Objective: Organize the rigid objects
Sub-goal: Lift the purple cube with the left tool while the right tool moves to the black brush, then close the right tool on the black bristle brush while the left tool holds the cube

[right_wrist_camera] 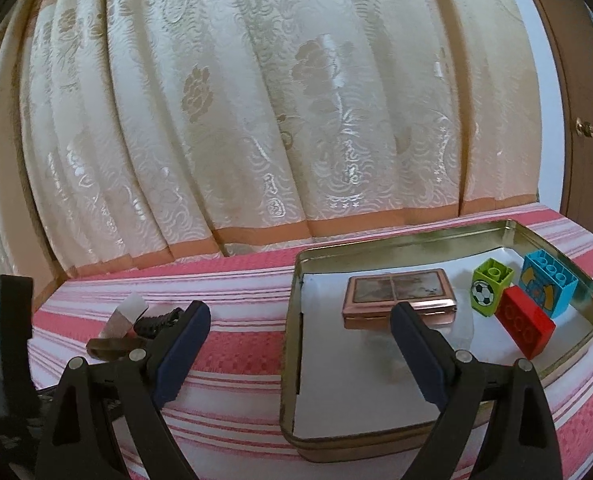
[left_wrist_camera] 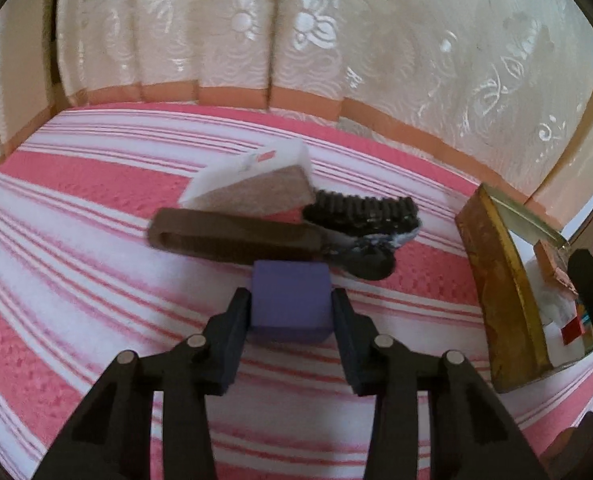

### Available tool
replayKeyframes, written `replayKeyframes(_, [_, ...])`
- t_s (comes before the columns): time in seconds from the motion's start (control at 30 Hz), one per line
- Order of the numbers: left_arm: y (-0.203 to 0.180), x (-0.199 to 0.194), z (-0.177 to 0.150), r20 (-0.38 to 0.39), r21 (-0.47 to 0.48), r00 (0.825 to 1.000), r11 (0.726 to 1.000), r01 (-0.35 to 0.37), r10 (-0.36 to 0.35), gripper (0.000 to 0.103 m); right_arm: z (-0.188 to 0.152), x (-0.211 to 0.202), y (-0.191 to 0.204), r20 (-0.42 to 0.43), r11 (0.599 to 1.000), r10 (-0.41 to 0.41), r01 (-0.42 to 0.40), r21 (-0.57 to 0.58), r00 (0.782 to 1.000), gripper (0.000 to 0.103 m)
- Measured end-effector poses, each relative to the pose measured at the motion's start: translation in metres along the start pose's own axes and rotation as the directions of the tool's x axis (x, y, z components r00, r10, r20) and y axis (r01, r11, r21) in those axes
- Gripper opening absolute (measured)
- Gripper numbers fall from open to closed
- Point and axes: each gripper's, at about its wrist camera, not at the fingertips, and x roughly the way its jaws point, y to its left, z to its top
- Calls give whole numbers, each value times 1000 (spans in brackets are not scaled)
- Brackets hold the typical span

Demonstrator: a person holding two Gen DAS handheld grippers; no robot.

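My left gripper [left_wrist_camera: 291, 300] is shut on a purple cube [left_wrist_camera: 290, 300], held just above the pink striped cloth. Beyond it lie a brown comb [left_wrist_camera: 232, 236], a black hair clip [left_wrist_camera: 360, 216] and a white box [left_wrist_camera: 252, 184]. The gold tin [left_wrist_camera: 500, 292] stands to the right. My right gripper [right_wrist_camera: 300, 320] is open and empty, over the near left edge of the tin [right_wrist_camera: 292, 360]. Inside the tin lie a copper case [right_wrist_camera: 396, 294], a green brick [right_wrist_camera: 488, 290], a blue brick [right_wrist_camera: 548, 282] and a red brick [right_wrist_camera: 526, 326].
A cream patterned curtain [right_wrist_camera: 256, 120] hangs along the far edge of the surface. A brown door [right_wrist_camera: 576, 120] stands at the far right. The comb, clip and white box also show left of the right gripper [right_wrist_camera: 128, 328].
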Motion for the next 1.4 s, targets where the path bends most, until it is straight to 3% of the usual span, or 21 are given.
replayKeyframes(0.2, [17, -23, 4, 95, -27, 995, 999, -36, 39, 41, -1, 0, 8, 3, 999, 33, -33, -35, 999, 93])
replayKeyframes(0.43, [51, -37, 12, 177, -184, 965, 970, -160, 193, 41, -2, 25, 36, -85, 986, 145, -151, -72, 986, 93])
replayKeyframes(0.57, [64, -41, 14, 177, -233, 962, 959, -163, 207, 41, -4, 51, 57, -191, 972, 178, -203, -122, 965, 93])
replayKeyframes(0.73, [69, -42, 14, 164, -248, 961, 952, -179, 224, 41, -10, 82, 74, -327, 953, 193, -256, -160, 925, 93])
replayKeyframes(0.87, [69, -43, 12, 162, -246, 957, 949, -199, 242, 41, -6, 92, 81, -322, 942, 213, -281, -181, 922, 93])
replayKeyframes(1.03, [70, -42, 13, 156, -248, 958, 949, -197, 240, 41, -7, 108, 96, -388, 916, 241, -341, -213, 890, 93])
replayKeyframes(1.1, [69, -42, 13, 155, -248, 959, 949, -197, 239, 41, -7, 115, 101, -402, 913, 236, -344, -221, 884, 88])
replayKeyframes(1.17, [69, -41, 13, 154, -247, 959, 949, -198, 240, 41, -8, 125, 104, -439, 905, 252, -371, -209, 862, 85])
replayKeyframes(1.23, [69, -41, 13, 152, -249, 958, 948, -201, 243, 41, -8, 133, 101, -470, 899, 295, -408, -157, 832, 77])
replayKeyframes(1.27, [69, -40, 13, 149, -250, 959, 947, -200, 242, 41, -7, 134, 98, -472, 897, 315, -420, -135, 824, 66])
replayKeyframes(1.4, [68, -38, 13, 144, -246, 961, 949, -197, 236, 41, -8, 123, 99, -461, 887, 311, -428, -173, 831, 48])
